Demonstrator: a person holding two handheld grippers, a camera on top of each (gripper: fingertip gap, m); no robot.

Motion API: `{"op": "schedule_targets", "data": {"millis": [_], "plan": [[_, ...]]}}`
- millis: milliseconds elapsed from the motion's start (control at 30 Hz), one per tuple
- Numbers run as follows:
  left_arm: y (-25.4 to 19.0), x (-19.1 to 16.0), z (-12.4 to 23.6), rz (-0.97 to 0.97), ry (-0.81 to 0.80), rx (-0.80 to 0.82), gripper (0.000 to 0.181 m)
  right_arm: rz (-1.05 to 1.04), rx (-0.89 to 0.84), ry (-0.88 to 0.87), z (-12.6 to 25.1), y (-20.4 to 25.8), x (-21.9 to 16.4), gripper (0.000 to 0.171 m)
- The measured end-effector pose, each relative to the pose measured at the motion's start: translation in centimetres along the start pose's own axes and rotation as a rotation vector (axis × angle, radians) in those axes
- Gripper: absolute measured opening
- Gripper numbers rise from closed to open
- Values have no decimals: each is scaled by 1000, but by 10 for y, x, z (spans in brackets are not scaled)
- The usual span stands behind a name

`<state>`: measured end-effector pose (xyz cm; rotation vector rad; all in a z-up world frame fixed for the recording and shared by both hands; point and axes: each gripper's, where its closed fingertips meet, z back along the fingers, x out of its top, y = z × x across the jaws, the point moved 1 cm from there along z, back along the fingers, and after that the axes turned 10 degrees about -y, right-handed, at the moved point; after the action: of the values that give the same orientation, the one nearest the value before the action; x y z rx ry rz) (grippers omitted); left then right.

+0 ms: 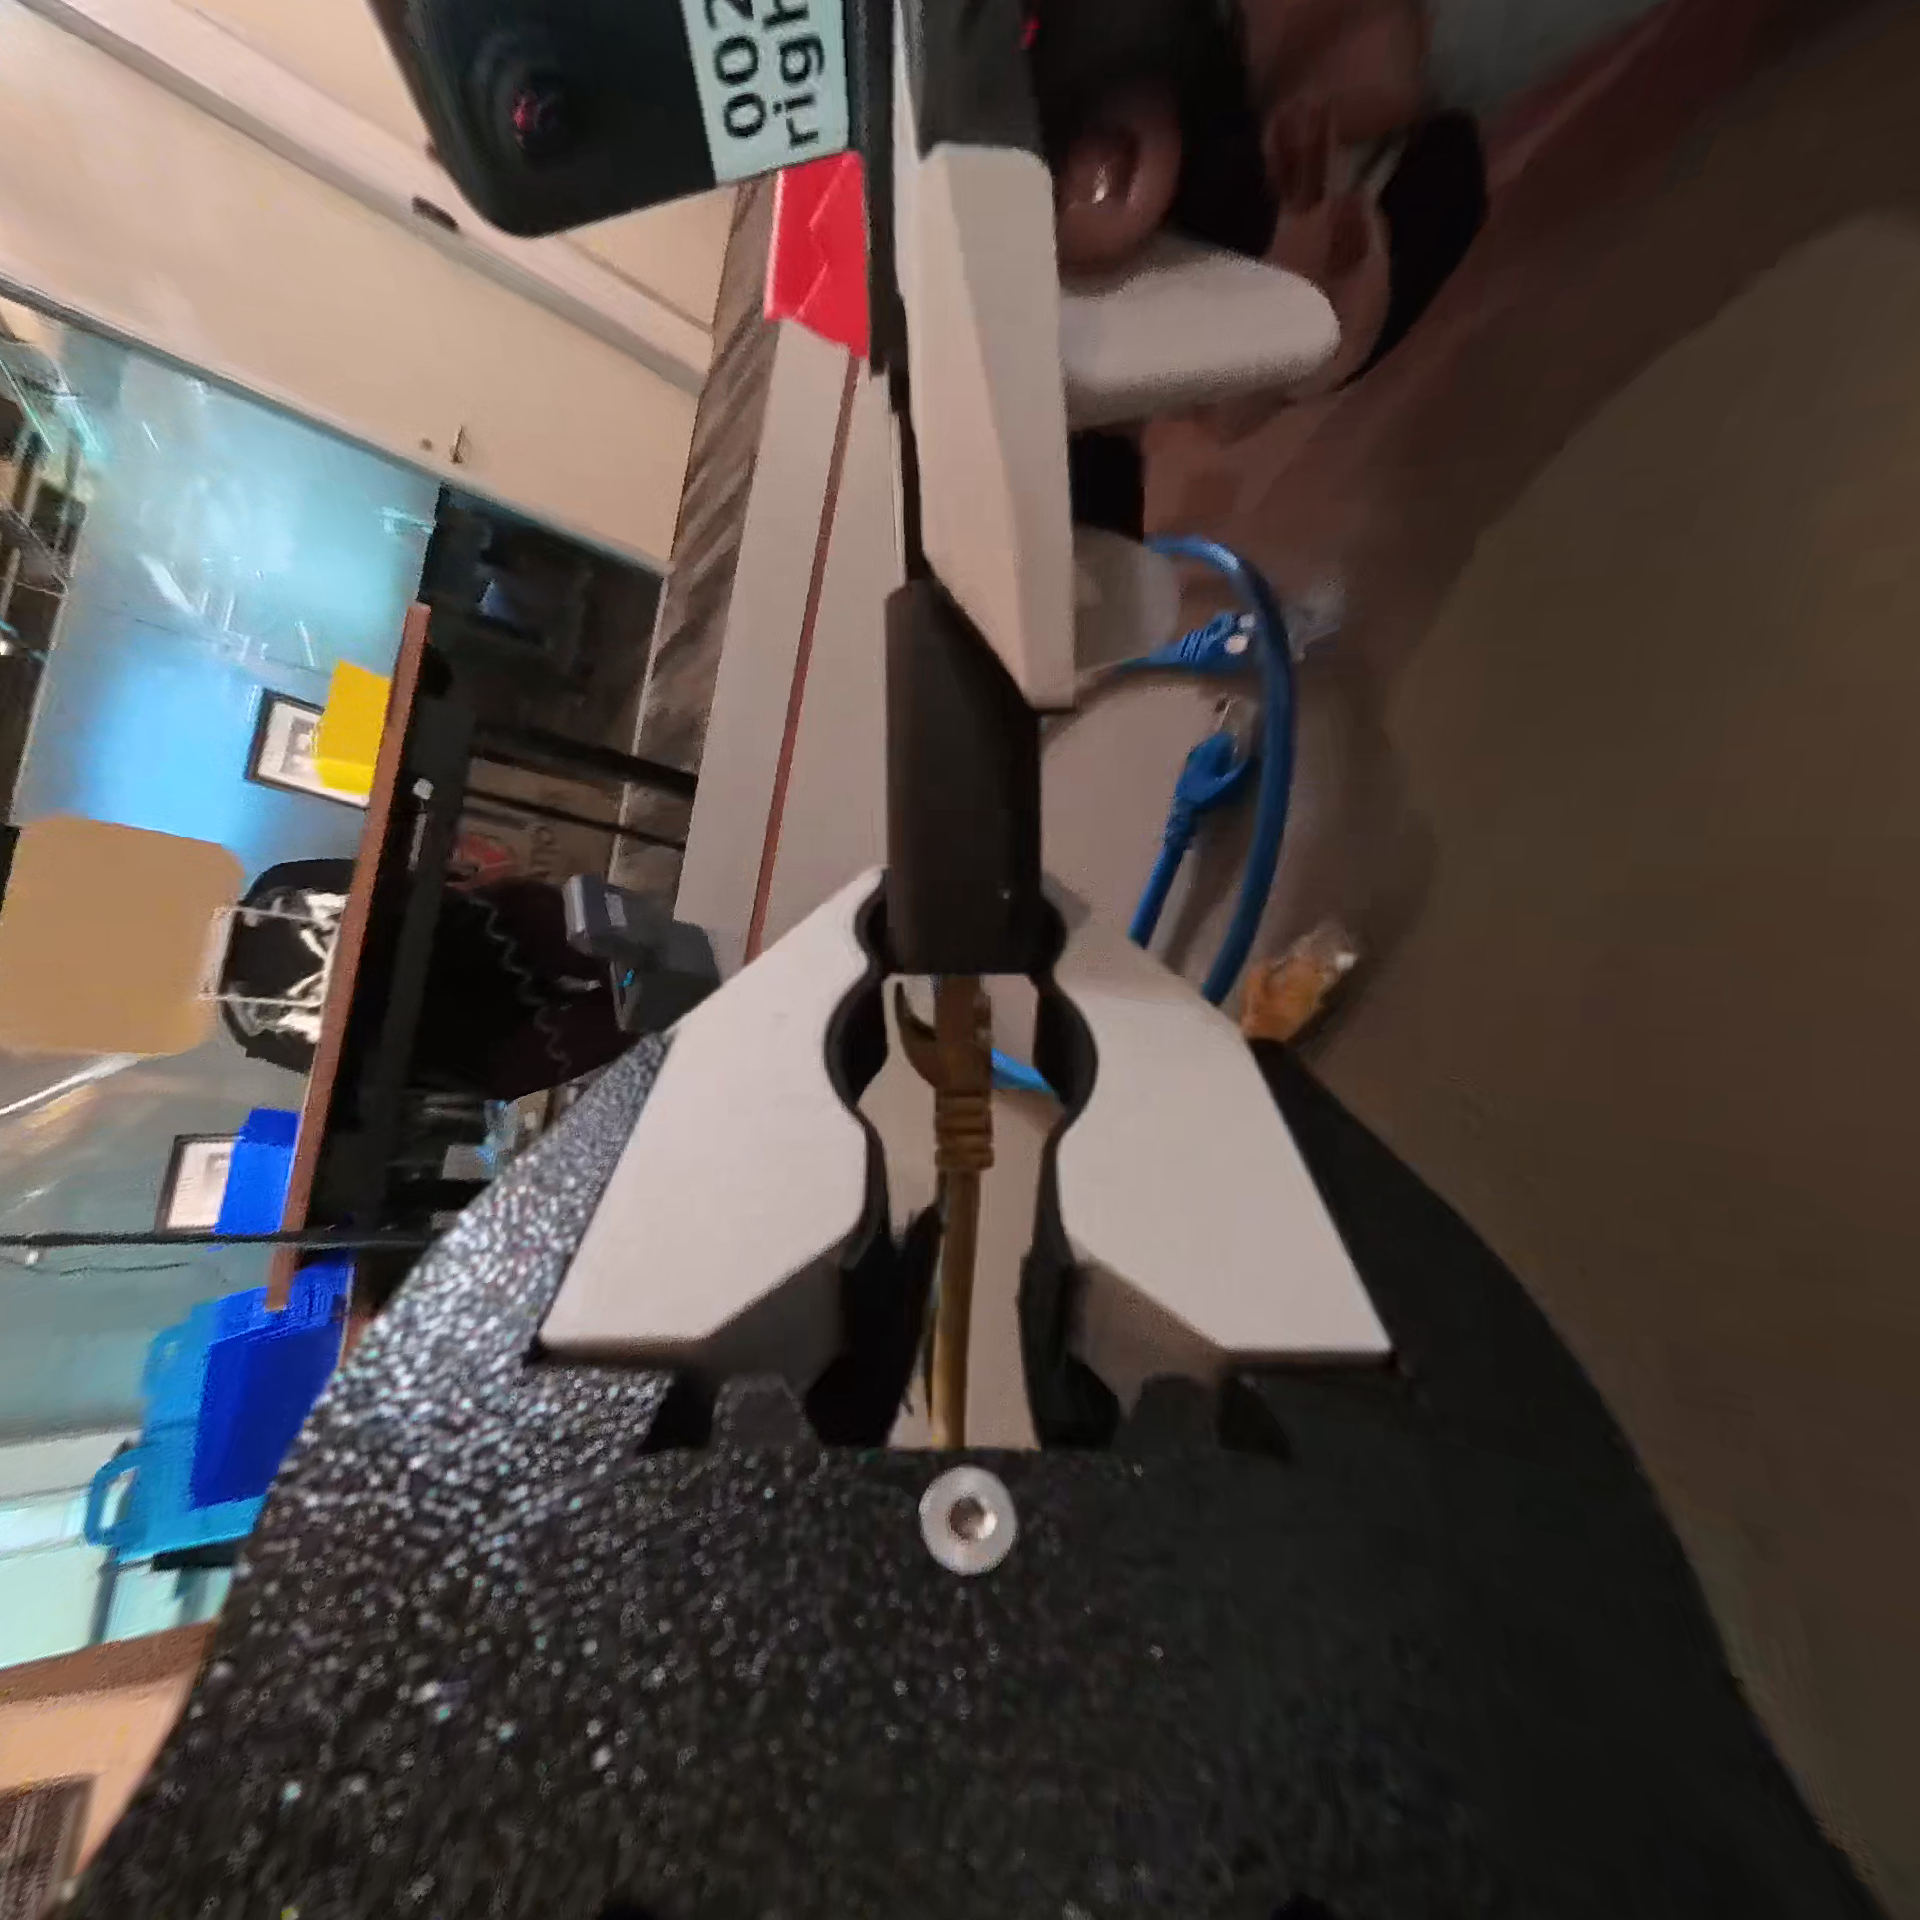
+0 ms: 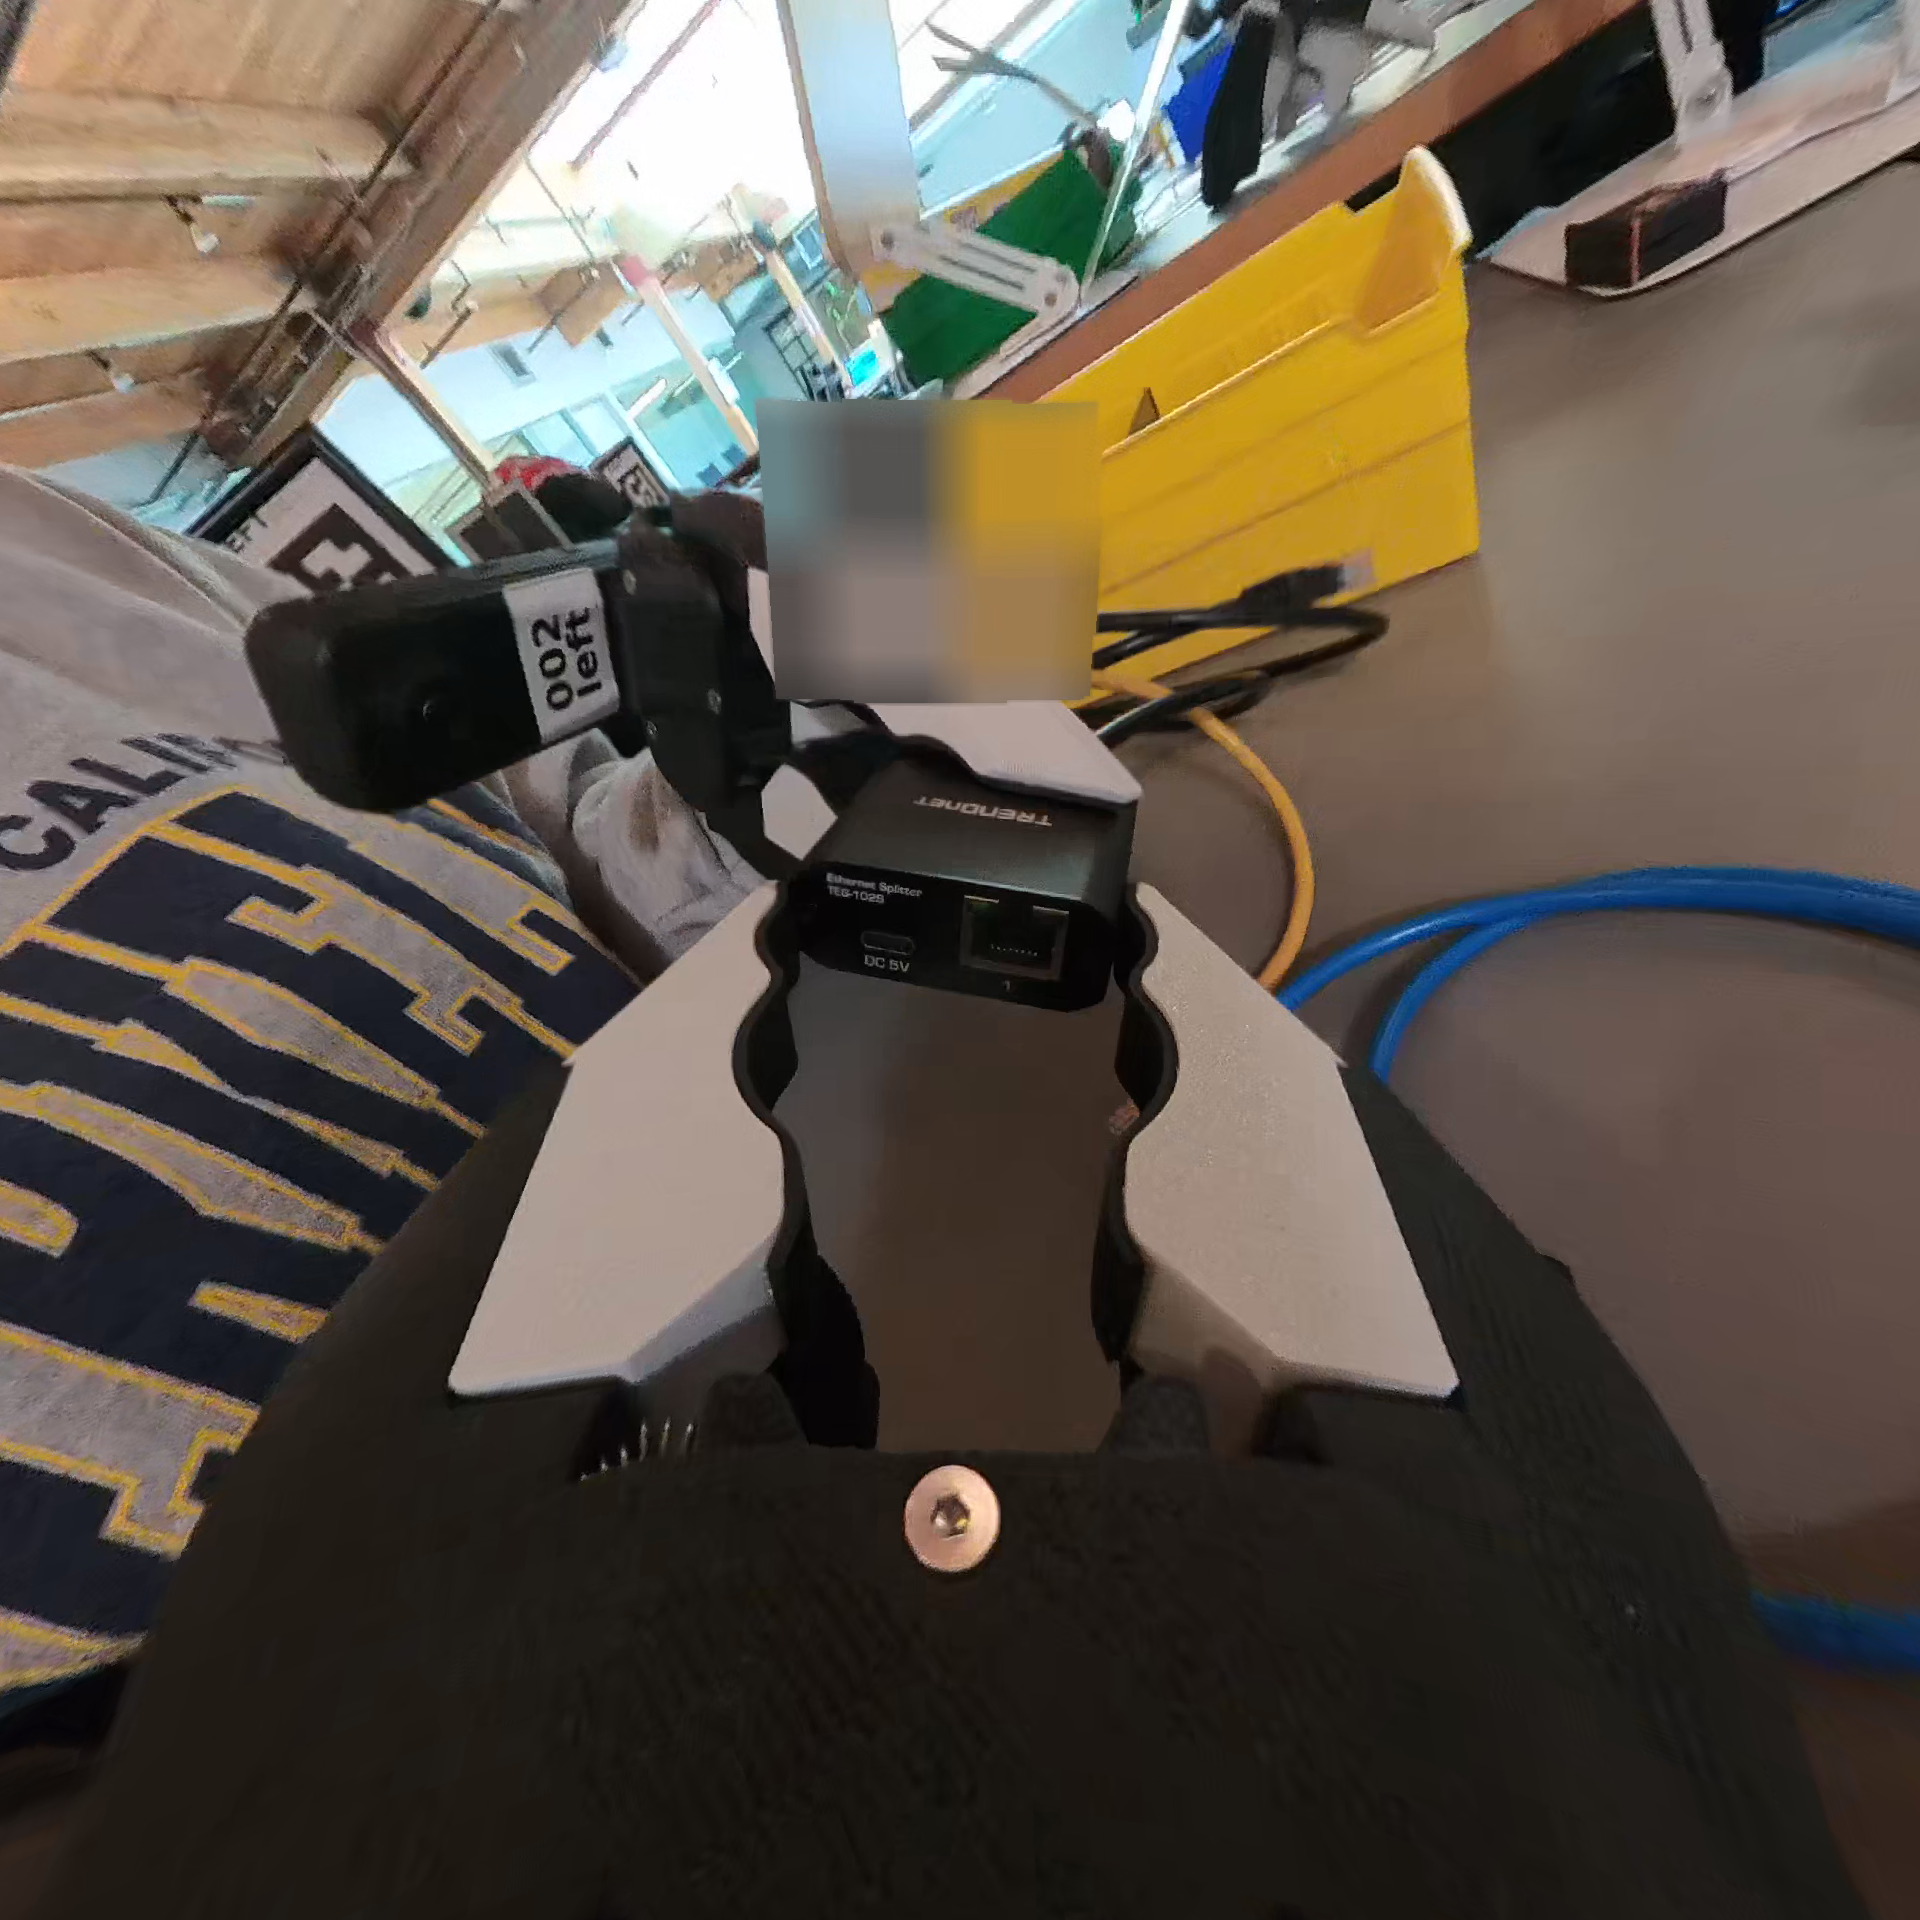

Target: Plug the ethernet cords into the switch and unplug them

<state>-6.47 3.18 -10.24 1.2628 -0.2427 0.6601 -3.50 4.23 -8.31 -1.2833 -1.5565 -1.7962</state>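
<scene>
A small black switch (image 2: 966, 873) is held in the air between both grippers. My right gripper (image 2: 961, 935) is shut on its sides. The face turned to it shows one empty ethernet port (image 2: 1013, 935). My left gripper (image 1: 966, 925) is shut on the switch (image 1: 961, 748) from the opposite end. A yellow ethernet cord (image 1: 961, 1132) runs between the left fingers into that end. The right gripper's white fingers (image 1: 982, 416) reach in from above in the left wrist view. The left gripper's camera (image 2: 416, 686) shows behind the switch in the right wrist view.
A blue ethernet cord (image 2: 1558, 904) lies looped on the grey table (image 2: 1610, 1247), its plugs showing in the left wrist view (image 1: 1210, 769). The yellow cord (image 2: 1288, 831) and a black cord (image 2: 1247, 623) trail toward a yellow bin (image 2: 1299, 436). A person's sweatshirt (image 2: 208, 1039) is at the left.
</scene>
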Motion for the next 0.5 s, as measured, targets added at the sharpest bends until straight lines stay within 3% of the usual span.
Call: {"op": "schedule_targets", "data": {"millis": [133, 233, 400, 500], "plan": [[14, -14, 1, 5, 58, 82, 22, 16, -69, -64, -1, -9, 12, 57], [30, -36, 10, -16, 120, 184, 21, 128, -264, -64, 16, -26, 25, 58], [54, -45, 21, -41, 118, 376, 22, 277, -528, 135, 49, -41, 30, 49], [43, -45, 11, -121, 133, 373, 22, 371, -608, 297, 58, -39, 30, 40]]}}
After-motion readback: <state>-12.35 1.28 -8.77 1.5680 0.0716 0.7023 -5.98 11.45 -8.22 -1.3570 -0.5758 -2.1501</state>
